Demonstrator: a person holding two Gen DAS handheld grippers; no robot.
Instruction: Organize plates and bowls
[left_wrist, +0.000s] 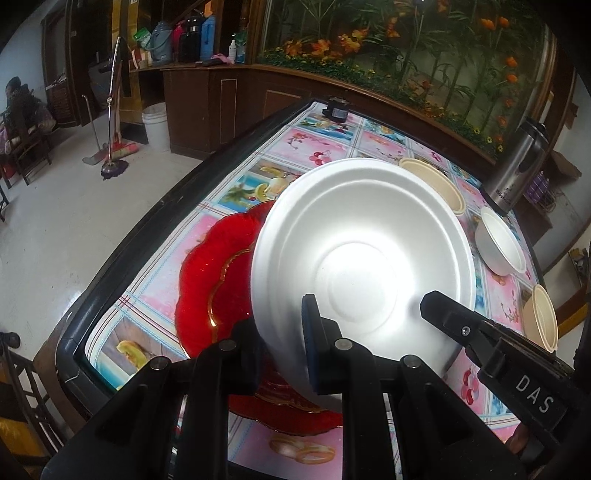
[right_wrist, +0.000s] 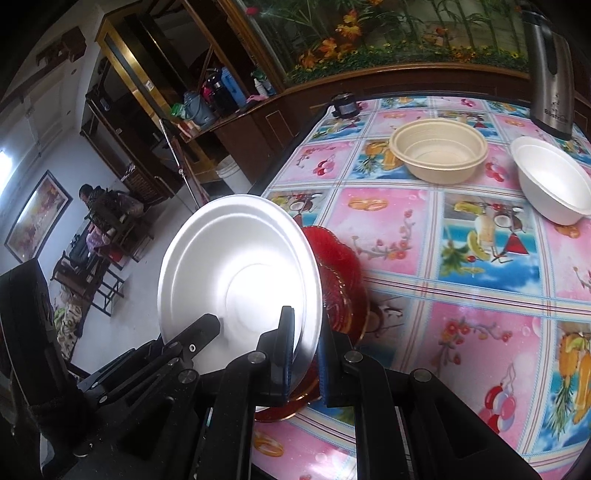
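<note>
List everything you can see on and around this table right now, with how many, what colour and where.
White plate: one, white, tilted above the red plate, gripped at its near rim from both sides.
Red plate: one, red with gold trim, on the table beneath it.
Beige bowls: two, one far, one at the right edge.
White bowl: one, far right.
Steel flask: one, silver, far corner.
Tablecloth: one, pink and blue fruit print.
Left gripper: jaws shut on the white plate.
Right gripper: the same.
</note>
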